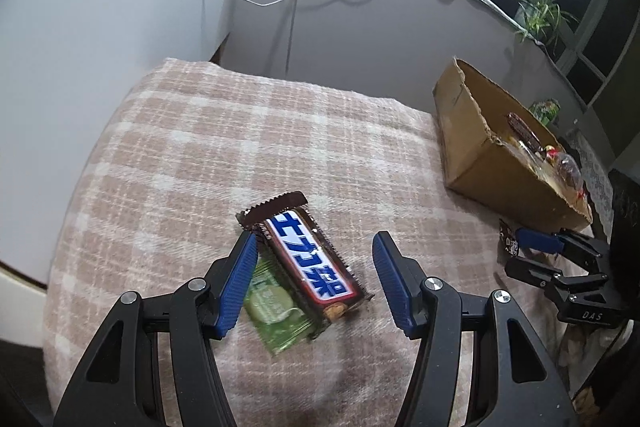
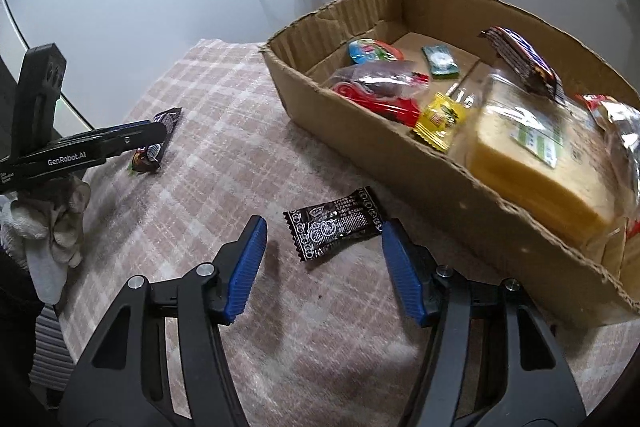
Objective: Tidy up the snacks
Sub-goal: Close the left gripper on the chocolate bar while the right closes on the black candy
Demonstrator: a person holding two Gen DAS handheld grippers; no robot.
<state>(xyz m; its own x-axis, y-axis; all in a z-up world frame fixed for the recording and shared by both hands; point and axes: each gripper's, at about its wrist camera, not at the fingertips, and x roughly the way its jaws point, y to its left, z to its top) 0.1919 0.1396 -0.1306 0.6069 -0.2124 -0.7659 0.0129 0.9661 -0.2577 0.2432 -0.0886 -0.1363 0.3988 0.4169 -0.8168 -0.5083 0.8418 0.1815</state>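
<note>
While both grippers hung unclosed over the plaid cloth (image 1: 180,155), the left gripper (image 1: 314,281) straddled a chocolate bar (image 1: 310,261) lying diagonally; the right gripper (image 2: 324,263) bracketed a black candy packet (image 2: 334,227) beside the cardboard box (image 2: 360,147).

The brown snack bar in its blue-lettered wrapper (image 1: 310,259) lies on the pink checked blanket (image 1: 200,155), partly over a flat green sachet (image 1: 276,311). Well to its right, the open brown cardboard box (image 2: 352,131) stands at the blanket's right edge, packets inside. Just before the box's near wall lies a small black printed sachet (image 2: 336,225).
</note>
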